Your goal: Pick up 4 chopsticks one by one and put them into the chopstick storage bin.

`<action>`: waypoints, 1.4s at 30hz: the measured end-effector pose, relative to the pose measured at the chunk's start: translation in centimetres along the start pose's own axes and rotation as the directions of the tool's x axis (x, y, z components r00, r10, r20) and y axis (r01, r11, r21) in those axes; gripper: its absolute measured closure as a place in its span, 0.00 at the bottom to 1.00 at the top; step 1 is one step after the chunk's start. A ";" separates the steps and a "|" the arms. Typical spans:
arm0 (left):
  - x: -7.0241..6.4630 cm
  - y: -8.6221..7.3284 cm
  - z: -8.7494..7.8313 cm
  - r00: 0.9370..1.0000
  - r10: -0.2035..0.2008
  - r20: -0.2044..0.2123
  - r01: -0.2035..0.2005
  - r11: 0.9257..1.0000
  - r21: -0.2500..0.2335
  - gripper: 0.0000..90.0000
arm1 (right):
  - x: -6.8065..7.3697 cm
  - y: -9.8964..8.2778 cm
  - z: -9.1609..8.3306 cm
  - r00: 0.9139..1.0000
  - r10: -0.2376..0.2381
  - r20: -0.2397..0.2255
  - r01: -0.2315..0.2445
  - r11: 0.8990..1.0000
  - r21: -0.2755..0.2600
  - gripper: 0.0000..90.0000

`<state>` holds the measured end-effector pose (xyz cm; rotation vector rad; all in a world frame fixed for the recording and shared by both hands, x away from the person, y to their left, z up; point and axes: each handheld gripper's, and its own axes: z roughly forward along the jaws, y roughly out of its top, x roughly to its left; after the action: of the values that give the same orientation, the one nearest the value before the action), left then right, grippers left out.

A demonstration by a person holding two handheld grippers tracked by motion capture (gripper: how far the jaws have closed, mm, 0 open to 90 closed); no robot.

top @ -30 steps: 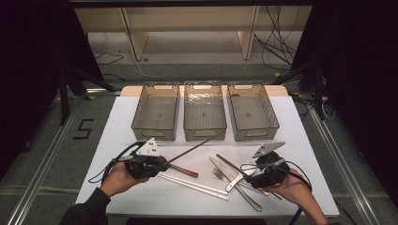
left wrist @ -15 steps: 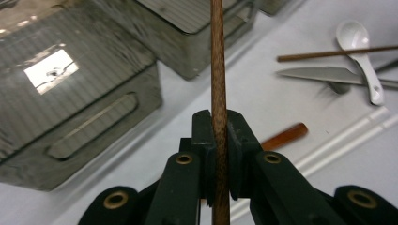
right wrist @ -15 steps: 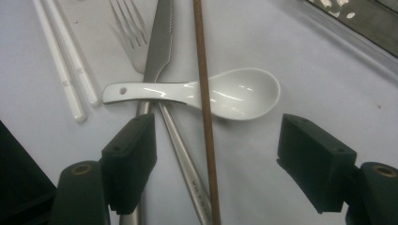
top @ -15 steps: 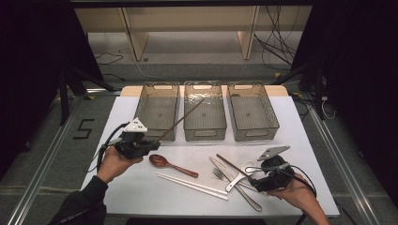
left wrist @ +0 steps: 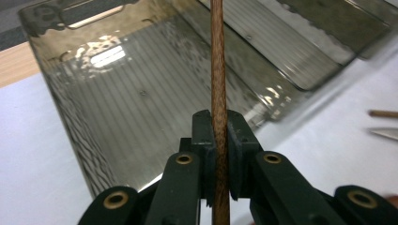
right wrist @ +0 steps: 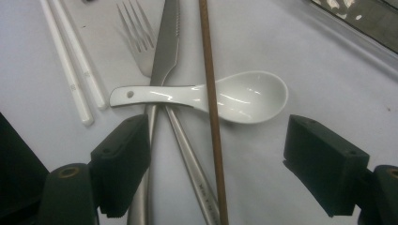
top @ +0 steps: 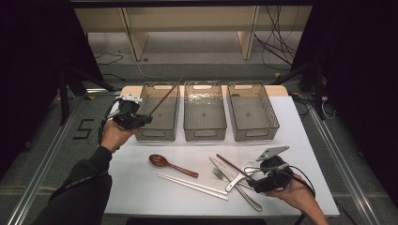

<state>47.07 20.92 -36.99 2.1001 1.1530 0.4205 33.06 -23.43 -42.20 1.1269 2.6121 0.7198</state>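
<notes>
I have the left gripper (top: 141, 119) clamped on a brown chopstick (top: 165, 97), slanting up over the far-left bin (top: 157, 133); it's light, stiff and smooth, so gripped near one end it may swivel. My right gripper (right wrist: 218, 164) has just been opening, its jaws wide and empty astride the second brown chopstick (right wrist: 210, 101) across the white spoon (right wrist: 244, 96). The fork (right wrist: 138, 37) lies partly under the knife (right wrist: 169, 42).

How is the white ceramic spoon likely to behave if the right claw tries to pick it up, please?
The white spoon looks glossy, so probably slippery. A brown chopstick lies across it, so lifting likely disturbs that. It seems rigid and possibly breakable.
</notes>
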 end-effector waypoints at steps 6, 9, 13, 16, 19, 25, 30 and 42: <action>1.4 0.4 1.7 0.999 -0.038 -0.025 0.039 0.998 0.040 0.92 | 0.1 0.0 0.0 1.000 -0.006 -0.006 0.006 1.000 0.001 0.27; 2.0 0.4 2.4 0.998 -0.054 -0.036 0.056 0.997 0.055 0.92 | 0.1 0.0 0.0 1.000 -0.010 -0.006 0.010 1.000 -0.002 0.27; 2.7 0.5 3.3 0.996 -0.062 -0.057 0.066 0.995 0.077 0.92 | 0.1 0.0 0.0 1.000 -0.010 -0.007 0.010 1.000 0.001 0.27; 3.3 0.6 3.7 0.995 -0.075 -0.061 0.080 0.993 0.092 0.92 | 0.0 0.0 0.0 1.000 -0.012 -0.008 0.012 1.000 0.002 0.27; 3.8 0.5 4.2 0.994 -0.095 -0.059 0.101 0.990 0.101 0.92 | 0.0 0.0 0.1 1.000 -0.012 -0.009 0.012 1.000 0.003 0.27; 4.4 0.2 5.1 0.991 -0.103 -0.084 0.114 0.985 0.131 0.92 | 0.1 0.0 0.1 1.000 -0.012 -0.010 0.012 1.000 0.005 0.27; 4.5 0.1 5.4 0.991 -0.094 -0.097 0.107 0.983 0.146 0.85 | 0.1 0.0 0.1 1.000 -0.013 -0.013 0.013 1.000 0.007 0.27; 1.9 -0.7 1.9 0.984 -0.167 0.068 0.165 0.986 0.032 0.39 | 0.0 0.0 0.1 1.000 -0.010 -0.002 0.010 1.000 0.021 0.29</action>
<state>48.76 21.93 -38.92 2.0050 1.2869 0.2527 33.09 -23.45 -42.29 1.1191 2.6307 0.6929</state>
